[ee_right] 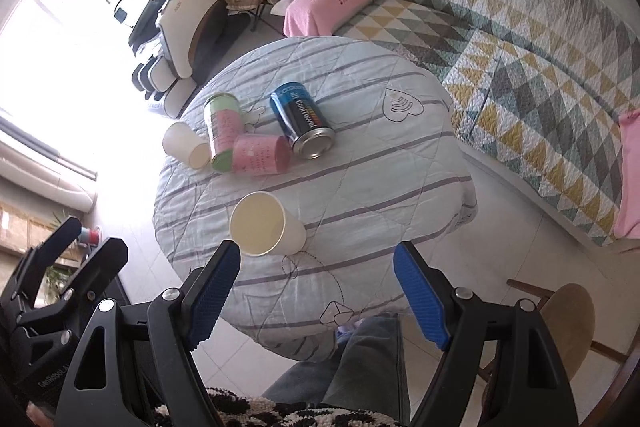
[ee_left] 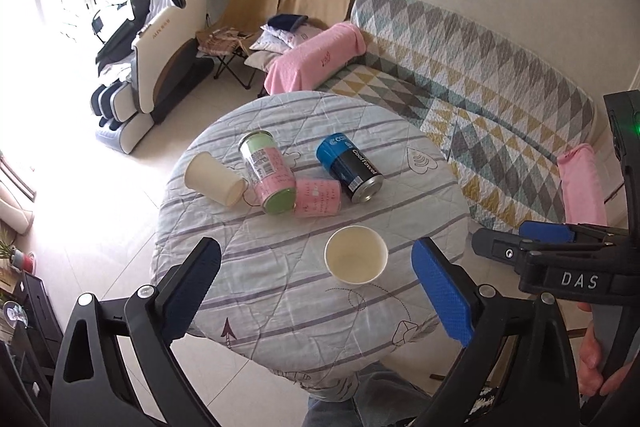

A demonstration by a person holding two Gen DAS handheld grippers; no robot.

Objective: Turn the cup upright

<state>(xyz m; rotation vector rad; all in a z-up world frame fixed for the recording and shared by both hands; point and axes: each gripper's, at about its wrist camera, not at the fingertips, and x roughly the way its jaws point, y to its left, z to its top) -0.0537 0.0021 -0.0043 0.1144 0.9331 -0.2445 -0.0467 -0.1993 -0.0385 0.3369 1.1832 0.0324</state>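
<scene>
A cream paper cup (ee_left: 356, 259) stands upright with its mouth up on the round table (ee_left: 416, 183), near its front edge; it also shows in the right wrist view (ee_right: 266, 225). A second cream paper cup (ee_left: 215, 179) lies on its side at the table's left (ee_right: 186, 145). My left gripper (ee_left: 316, 287) is open and empty, held above and in front of the upright cup. My right gripper (ee_right: 316, 293) is open and empty, also above the front edge, the upright cup just beyond its left finger (ee_right: 212, 293).
A green-and-pink can (ee_left: 266, 173), a pink can (ee_left: 318, 197) and a blue-black can (ee_left: 350, 167) lie on their sides mid-table. A patterned sofa (ee_left: 480, 75) runs behind and right. A massage chair (ee_left: 152, 59) stands far left. A wooden stool (ee_right: 568, 327) is near right.
</scene>
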